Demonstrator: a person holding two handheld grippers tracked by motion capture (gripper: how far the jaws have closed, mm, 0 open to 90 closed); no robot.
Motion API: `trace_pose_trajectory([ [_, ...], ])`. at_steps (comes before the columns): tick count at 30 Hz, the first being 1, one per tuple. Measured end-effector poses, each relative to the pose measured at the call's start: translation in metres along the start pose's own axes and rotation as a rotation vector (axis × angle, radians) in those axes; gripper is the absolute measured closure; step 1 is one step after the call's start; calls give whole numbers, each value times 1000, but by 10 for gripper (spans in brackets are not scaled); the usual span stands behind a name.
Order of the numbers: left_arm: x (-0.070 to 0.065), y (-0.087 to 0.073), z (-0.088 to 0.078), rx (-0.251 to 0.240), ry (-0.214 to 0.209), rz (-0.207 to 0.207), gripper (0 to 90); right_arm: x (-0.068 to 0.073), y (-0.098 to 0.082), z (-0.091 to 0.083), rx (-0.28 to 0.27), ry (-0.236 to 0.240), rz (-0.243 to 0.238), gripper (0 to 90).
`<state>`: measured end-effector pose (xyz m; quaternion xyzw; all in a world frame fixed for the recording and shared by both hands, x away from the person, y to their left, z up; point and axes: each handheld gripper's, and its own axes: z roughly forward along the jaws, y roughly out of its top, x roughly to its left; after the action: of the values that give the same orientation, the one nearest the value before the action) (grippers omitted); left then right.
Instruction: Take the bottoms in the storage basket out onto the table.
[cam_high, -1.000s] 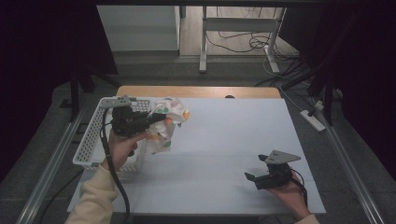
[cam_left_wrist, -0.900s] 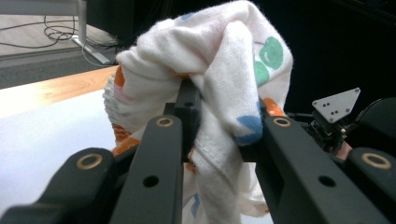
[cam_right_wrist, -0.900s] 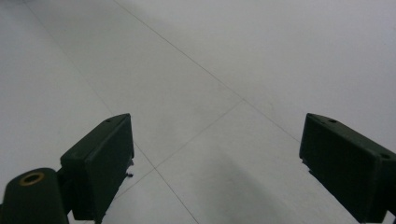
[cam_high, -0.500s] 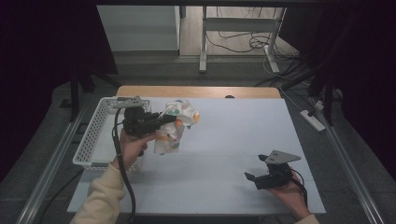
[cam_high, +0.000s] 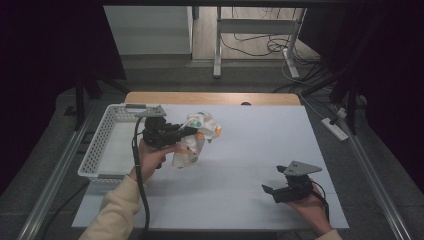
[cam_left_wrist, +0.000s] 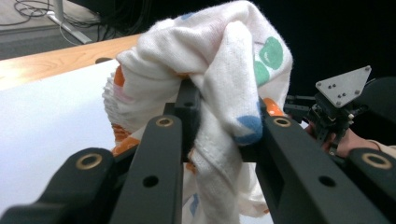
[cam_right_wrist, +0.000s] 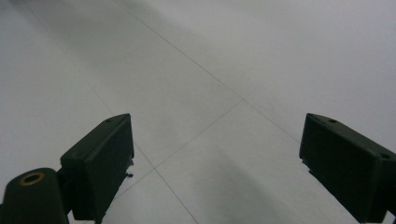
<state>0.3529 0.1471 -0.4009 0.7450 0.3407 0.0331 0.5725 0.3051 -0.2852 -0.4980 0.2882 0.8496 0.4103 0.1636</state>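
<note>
The left gripper (cam_high: 192, 131) clamps a bunched cloth (cam_high: 197, 139), white with coloured spots. In the left gripper view the jaws pinch a fold of the cloth (cam_left_wrist: 224, 88) near its middle, so the rest drapes over and below them. This mid-fold grip probably carries the cloth as one bundle, not spread. The cloth hangs above the table (cam_high: 250, 145) toward its left edge, just beside the right rim of the basket (cam_high: 95, 150), which stands at the far-left corner. Its lower end appears to touch or nearly touch the table.

The right gripper (cam_high: 270, 192) rests near the front-right corner, well apart from the cloth. Its jaws stand wide with nothing between them, over bare table (cam_right_wrist: 210, 70).

The middle and far-right areas of the table lie open for laying the cloth out.
</note>
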Motion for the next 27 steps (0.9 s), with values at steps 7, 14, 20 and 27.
trace_pose_trajectory([
  [7,0,-3,15,34,3,5,755,0,0,0,0,2,0,101],
  [14,4,-8,27,63,-3,-6,755,0,0,0,0,-1,1,101],
  [20,7,-13,37,93,-2,-14,754,0,0,0,2,-1,0,101],
  [27,12,-19,51,128,5,-23,753,0,-1,0,5,-3,1,101],
])
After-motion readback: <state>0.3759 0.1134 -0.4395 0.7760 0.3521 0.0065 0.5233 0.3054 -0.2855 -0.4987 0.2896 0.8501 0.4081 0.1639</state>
